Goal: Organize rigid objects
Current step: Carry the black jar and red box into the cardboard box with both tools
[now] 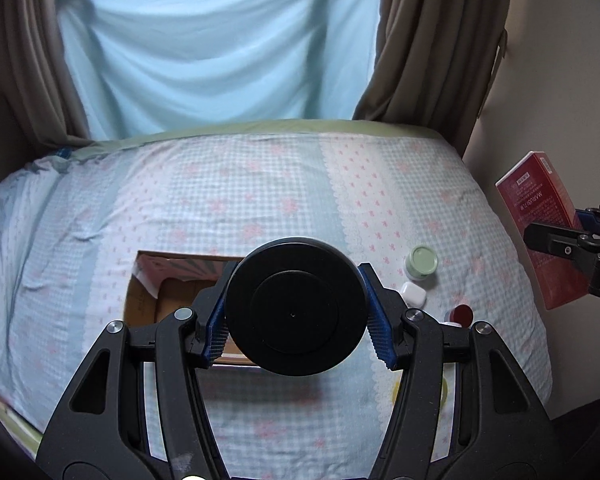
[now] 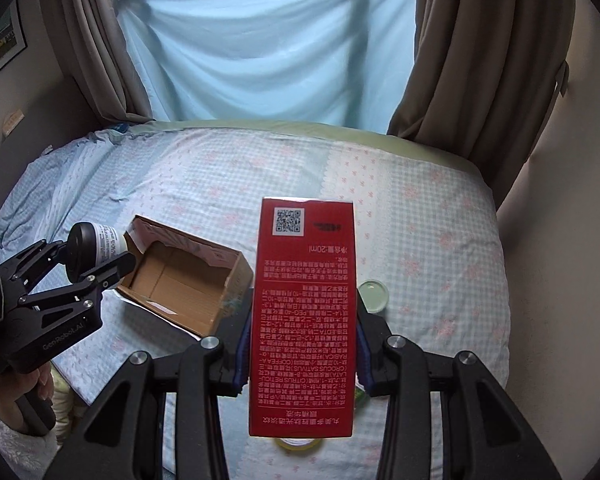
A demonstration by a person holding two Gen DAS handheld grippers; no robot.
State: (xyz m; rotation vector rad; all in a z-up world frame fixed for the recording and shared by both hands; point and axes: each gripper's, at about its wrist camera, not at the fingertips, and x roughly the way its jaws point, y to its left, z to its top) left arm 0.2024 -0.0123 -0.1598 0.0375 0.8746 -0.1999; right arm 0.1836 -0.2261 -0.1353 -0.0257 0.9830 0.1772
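- I hold the red carton [image 2: 302,316] clamped in my right gripper [image 2: 302,354], lifted above the bed [image 2: 440,216].
- My left gripper [image 1: 296,318] grips the black-capped jar [image 1: 296,307].
- Judged next: lower both into the open cardboard box [image 2: 182,280].

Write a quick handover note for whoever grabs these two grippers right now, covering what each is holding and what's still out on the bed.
Left gripper: shut on a black-capped jar, held above the bed.
Right gripper: shut on a red carton, also lifted.
Cardboard box: open on the bedspread, looks empty.
Still on the bed: green-lidded jar, white earbud case, red-capped item, and a yellow item mostly hidden.
Done: two items picked up. Left: probably box both, then the rest.
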